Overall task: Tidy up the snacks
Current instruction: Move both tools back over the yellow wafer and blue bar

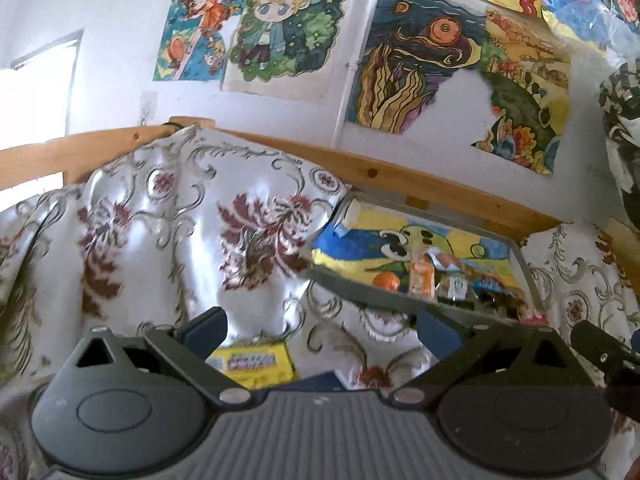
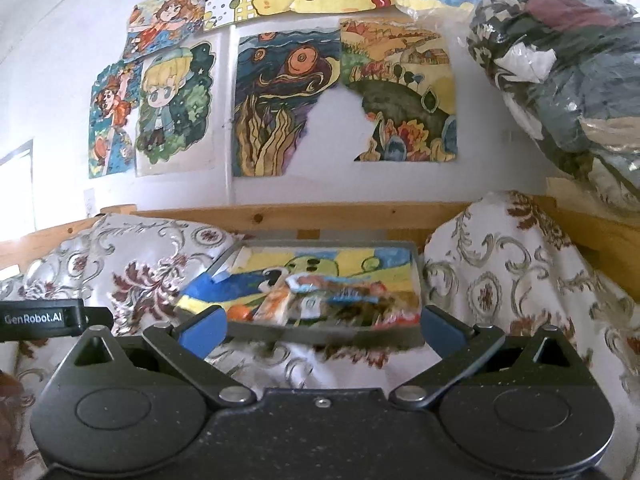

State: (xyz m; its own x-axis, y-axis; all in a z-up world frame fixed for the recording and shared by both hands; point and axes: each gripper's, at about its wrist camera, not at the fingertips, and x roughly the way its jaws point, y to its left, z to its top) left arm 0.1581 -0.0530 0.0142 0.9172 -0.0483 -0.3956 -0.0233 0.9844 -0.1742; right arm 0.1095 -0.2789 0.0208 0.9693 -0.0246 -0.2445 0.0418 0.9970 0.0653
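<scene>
A grey tray (image 1: 360,294) lined with a painted picture sits on the floral cloth, right of centre in the left wrist view. It holds several snack packets (image 1: 422,276) and a round orange snack (image 1: 386,281). A yellow snack box (image 1: 252,360) lies on the cloth, low between the fingers of my left gripper (image 1: 320,332), which is open and holds nothing. My right gripper (image 2: 322,330) is also open and empty, just short of the tray's front rim (image 2: 320,335). The packets (image 2: 344,300) look blurred there.
Floral cloth (image 1: 168,240) covers the surface and bulges up on both sides of the tray. A wooden rail (image 2: 340,216) runs behind it, below a wall of drawings. A plastic bag of clothes (image 2: 572,80) hangs at the upper right. The left gripper's body (image 2: 40,318) shows at the left.
</scene>
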